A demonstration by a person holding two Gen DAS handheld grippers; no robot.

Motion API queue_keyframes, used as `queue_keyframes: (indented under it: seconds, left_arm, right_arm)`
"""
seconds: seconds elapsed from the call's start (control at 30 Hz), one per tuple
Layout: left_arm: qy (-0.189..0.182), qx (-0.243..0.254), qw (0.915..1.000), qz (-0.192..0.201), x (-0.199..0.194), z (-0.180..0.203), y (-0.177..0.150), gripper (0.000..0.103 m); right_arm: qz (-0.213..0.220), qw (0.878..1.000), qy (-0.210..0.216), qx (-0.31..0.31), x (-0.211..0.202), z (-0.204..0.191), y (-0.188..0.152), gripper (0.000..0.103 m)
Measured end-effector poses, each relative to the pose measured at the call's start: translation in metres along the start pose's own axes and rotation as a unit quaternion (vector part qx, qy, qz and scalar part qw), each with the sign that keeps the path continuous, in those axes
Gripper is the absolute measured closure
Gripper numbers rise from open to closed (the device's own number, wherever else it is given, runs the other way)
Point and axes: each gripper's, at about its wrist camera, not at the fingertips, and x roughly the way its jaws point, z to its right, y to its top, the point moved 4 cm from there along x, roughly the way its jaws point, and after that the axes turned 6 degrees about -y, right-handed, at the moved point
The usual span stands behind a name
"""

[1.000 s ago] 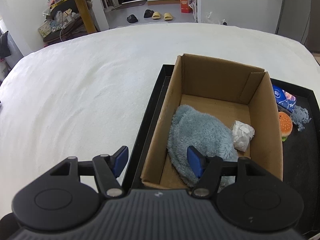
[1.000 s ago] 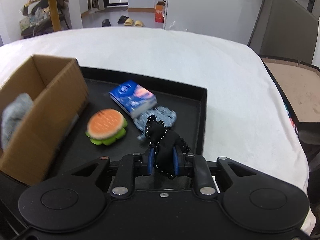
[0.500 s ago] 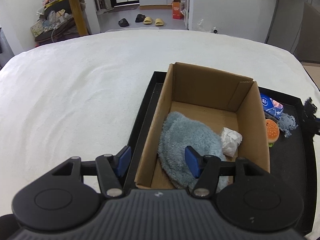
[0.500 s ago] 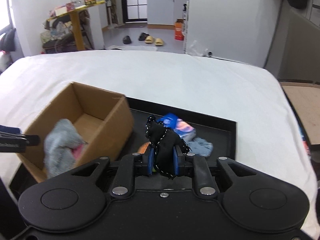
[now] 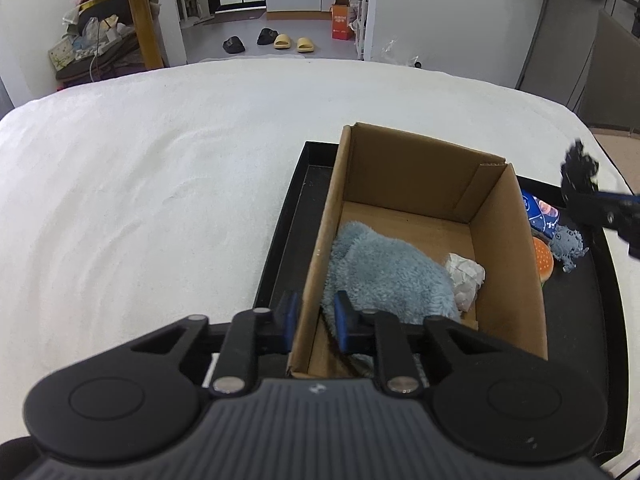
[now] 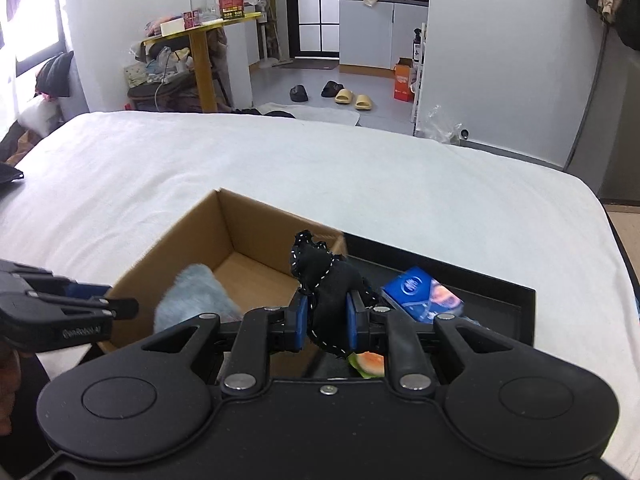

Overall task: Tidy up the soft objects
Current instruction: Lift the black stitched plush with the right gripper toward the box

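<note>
An open cardboard box (image 5: 508,240) (image 6: 192,236) stands in a black tray (image 5: 580,320) (image 6: 500,292) on a white bed. Inside lie a fluffy blue-grey cloth (image 5: 384,276) (image 6: 192,296) and a crumpled white wad (image 5: 464,280). My left gripper (image 5: 314,320) straddles the box's left wall, its jaws narrowed around it. My right gripper (image 6: 324,320) is shut on a black soft item with white stitching (image 6: 324,284), held above the box's right wall; it also shows in the left wrist view (image 5: 580,176).
On the tray right of the box lie a blue packet (image 5: 540,212) (image 6: 420,294), a burger-shaped toy (image 5: 544,258) (image 6: 370,362) and a small blue-grey fuzzy piece (image 5: 568,246). The white bed (image 5: 160,184) spreads left and beyond. Furniture and slippers stand on the floor behind.
My right gripper has lifted the black item and carried it left, up over the box's right wall. My left gripper's jaws have narrowed around the box's left wall.
</note>
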Motion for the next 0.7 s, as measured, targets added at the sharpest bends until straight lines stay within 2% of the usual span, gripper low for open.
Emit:
queue_keyframes:
  seconds: [0.13,0.6,0.63,0.7]
  left_arm:
    - [-0.004,-0.003,1.0,-0.007,0.006,-0.006,-0.002,0.093]
    - [-0.044,-0.023,0.9986,-0.016,0.009,-0.017,0.002,0.093]
    - [-0.045,-0.024,0.9986,-0.016,0.009,-0.018,0.002,0.093]
    - [-0.046,-0.025,0.9985,-0.016,0.009,-0.018,0.002,0.093]
  right_arm:
    - [0.005,1.0,0.007,-0.011,0.0,-0.017,0.013,0.083]
    - [-0.002,0.995,0.008,-0.101,0.016,-0.083,0.042,0.083]
    - [0.003,0.994,0.008,-0.105,0.016,-0.085,0.043,0.082]
    - [0.023,0.994,-0.002,-0.111,0.014,-0.088,0.047,0.071]
